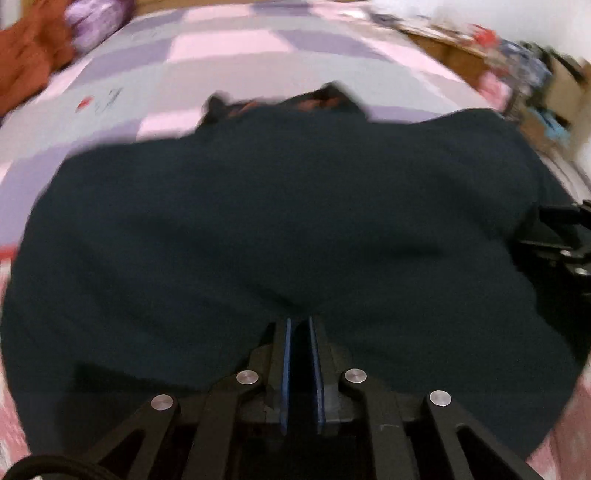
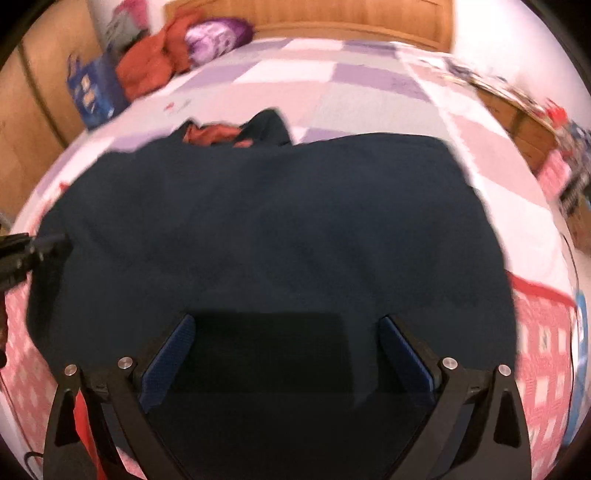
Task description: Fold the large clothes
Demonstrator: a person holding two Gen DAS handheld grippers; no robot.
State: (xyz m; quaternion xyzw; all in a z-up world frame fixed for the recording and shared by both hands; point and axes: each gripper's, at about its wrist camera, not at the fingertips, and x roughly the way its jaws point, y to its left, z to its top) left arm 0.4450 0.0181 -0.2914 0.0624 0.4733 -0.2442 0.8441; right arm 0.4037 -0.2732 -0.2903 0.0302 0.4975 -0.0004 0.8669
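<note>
A large dark navy garment [image 1: 295, 203] lies spread on the bed, its collar with orange lining [image 2: 214, 134] at the far side. My left gripper [image 1: 300, 318] stands at the garment's near edge. Its blue pads are almost together with dark cloth pinched between them, and wrinkles run toward the tips. In the right wrist view the garment [image 2: 277, 221] fills the middle. My right gripper [image 2: 288, 325] hangs over its near part, wide open with nothing between the pads. Each gripper shows at the edge of the other's view: the right gripper [image 1: 565, 236], the left gripper [image 2: 22, 251].
The bed has a pink and purple checked sheet [image 1: 221, 48] and a red patterned blanket [image 2: 543, 350] at the near side. An orange cloth [image 2: 147, 70] and a purple pillow [image 2: 218, 35] lie by the wooden headboard [image 2: 332, 14]. A blue box [image 2: 92, 92] stands left; clutter [image 1: 517, 74] right.
</note>
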